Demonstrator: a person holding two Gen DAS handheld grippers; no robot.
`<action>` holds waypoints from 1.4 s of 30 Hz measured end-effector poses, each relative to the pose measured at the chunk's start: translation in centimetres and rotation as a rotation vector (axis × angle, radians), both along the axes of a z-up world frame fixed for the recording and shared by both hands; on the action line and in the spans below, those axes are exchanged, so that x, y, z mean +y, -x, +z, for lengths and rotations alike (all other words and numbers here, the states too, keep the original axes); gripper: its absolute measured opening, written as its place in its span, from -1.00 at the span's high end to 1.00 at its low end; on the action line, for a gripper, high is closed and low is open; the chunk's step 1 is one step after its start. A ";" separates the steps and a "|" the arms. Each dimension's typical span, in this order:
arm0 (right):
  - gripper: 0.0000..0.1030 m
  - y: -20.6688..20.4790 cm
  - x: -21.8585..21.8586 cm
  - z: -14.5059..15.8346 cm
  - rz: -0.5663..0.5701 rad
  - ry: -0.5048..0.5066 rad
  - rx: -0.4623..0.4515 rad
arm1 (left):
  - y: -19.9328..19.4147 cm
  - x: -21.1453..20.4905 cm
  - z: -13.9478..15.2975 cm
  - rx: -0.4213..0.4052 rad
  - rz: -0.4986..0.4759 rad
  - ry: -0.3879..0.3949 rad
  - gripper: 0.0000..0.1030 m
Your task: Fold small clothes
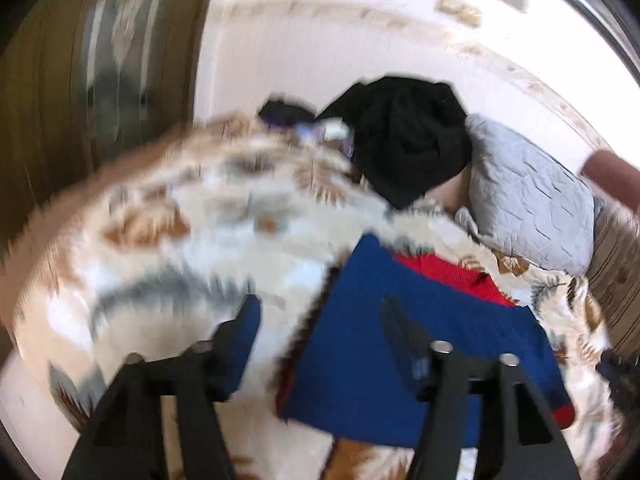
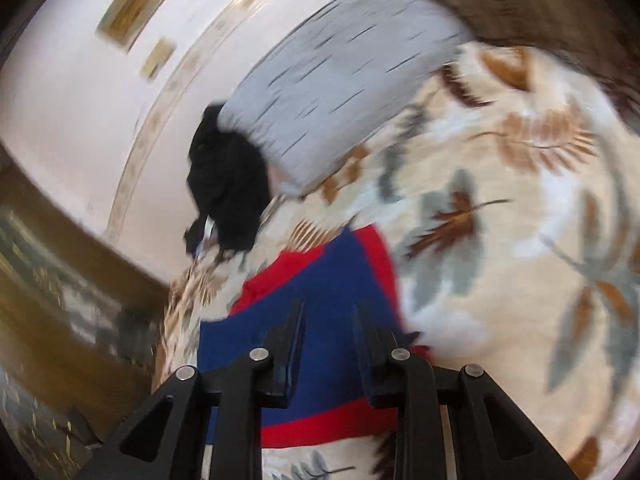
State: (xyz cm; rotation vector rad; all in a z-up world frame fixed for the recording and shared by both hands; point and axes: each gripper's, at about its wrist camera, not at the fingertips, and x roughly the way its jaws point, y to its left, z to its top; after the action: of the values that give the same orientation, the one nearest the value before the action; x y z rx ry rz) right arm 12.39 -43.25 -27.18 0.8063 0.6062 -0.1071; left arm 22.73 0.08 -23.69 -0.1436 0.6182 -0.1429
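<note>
Your left gripper (image 1: 320, 328) hangs with jaws spread wide and empty; your right gripper (image 2: 328, 332) is parted more narrowly, also holding nothing. The blue-and-red garment (image 1: 400, 344) lies flat on the leaf-print bedspread (image 1: 180, 232) directly beneath both, running away toward the grey pillow (image 1: 528, 208). The right appears closer to the cloth.

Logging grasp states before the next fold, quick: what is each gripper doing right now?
Left gripper: jaws wide open, holding nothing, above the blue and red garment.
Right gripper: jaws open, a narrower gap, nothing gripped, over the same garment.
</note>
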 end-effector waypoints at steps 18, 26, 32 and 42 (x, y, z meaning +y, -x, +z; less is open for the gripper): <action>0.45 -10.6 1.7 -6.1 0.077 0.070 0.296 | -6.4 -5.9 -9.2 0.309 -0.109 -0.226 -0.64; 0.46 -8.1 5.5 -3.4 0.200 0.139 0.213 | -4.6 -5.6 -6.2 0.178 -0.081 -0.245 -0.64; 0.46 -6.8 9.4 -4.2 0.300 0.201 0.257 | -2.9 -5.5 -4.3 0.101 -0.077 -0.237 -0.64; 0.44 -4.4 10.8 -5.0 0.289 0.219 0.282 | -0.5 -5.8 -3.3 0.068 -0.104 -0.223 -0.64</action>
State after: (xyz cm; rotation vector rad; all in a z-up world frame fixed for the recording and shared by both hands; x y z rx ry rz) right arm 16.80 -32.47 -32.22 0.4880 0.9540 -0.0212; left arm 23.24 -5.74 -26.97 0.0997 0.7051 -0.1691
